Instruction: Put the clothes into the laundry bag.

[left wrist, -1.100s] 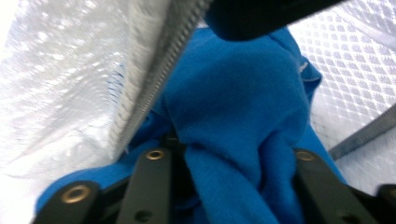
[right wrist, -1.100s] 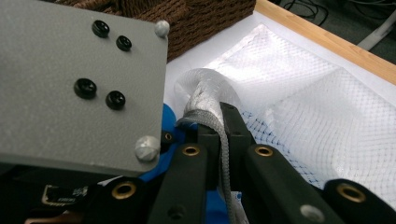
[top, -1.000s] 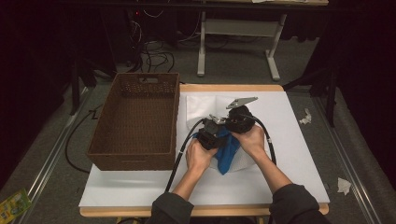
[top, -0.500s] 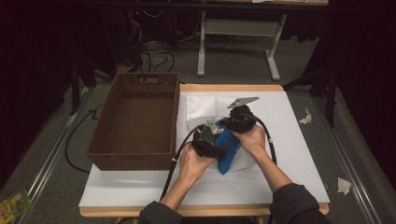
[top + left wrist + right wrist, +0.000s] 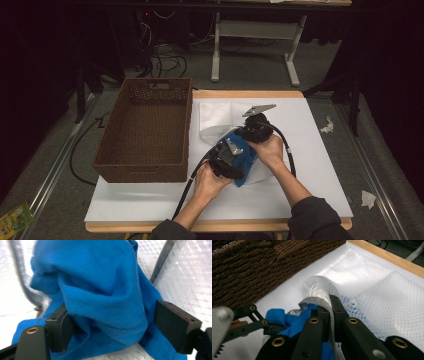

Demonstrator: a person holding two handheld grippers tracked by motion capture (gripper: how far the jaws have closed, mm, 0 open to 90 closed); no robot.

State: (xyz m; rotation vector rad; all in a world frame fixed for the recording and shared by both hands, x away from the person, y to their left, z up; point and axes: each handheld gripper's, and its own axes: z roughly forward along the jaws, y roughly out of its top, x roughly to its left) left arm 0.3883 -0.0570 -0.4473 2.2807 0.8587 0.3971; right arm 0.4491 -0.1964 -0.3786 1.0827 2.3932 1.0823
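Two grippers, one blue cloth (image 5: 100, 295), one white mesh bag (image 5: 372, 287), one brown wicker basket (image 5: 145, 127); no writing reads anywhere.

Right gripper (image 5: 329, 302) pinches the bag's grey rim near mid-tabletop. Left gripper (image 5: 110, 325), jaws just opened, straddles the cloth, apparently loosely, which seems half inside the bag; its lower part is cut off.

Laboratory recording bay: a white-covered table (image 5: 320, 165) on grey carpet (image 5: 250, 75), tangled cables (image 5: 165, 55) and a metal stand (image 5: 255, 45) behind, dark surroundings.
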